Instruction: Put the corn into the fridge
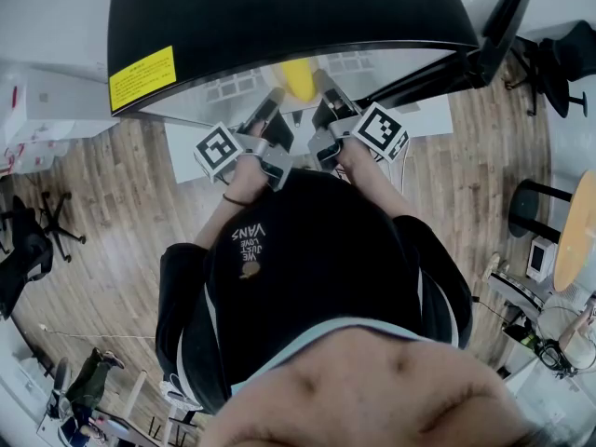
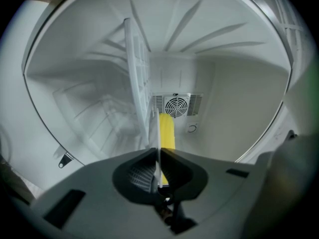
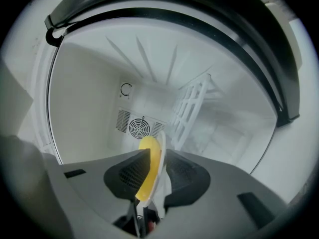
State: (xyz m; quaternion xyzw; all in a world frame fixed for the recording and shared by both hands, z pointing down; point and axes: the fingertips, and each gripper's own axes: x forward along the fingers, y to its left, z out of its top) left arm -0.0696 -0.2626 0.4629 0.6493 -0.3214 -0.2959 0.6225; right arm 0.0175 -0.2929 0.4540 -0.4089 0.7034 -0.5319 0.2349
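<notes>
**Both grippers clamping a plate of corn inside the fridge**

I am holding my left gripper almost fully closed. Its jaws are pinching the thin white edge of a plate, which is showing only as an upright sliver between the pads. My right gripper is standing at a narrow gap. Its jaws are gripping the plate's opposite edge, and the yellow corn is sitting between them, pressing against the plate.

The corn is lying on the plate, and both are inside the white cavity of the fridge, in front of the round fan grille on the back wall.

The left gripper view is showing the corn only beyond the jaws, as a yellow strip under the grille, with a white rack standing upright just to its left. The right gripper view is bringing the corn in close, reaching right down between the pads. The head view is hiding the jaws' grip. It is showing me from above, both arms reaching under the fridge's black top, the marker cubes side by side, and a yellow patch of corn between the two grippers.
</notes>
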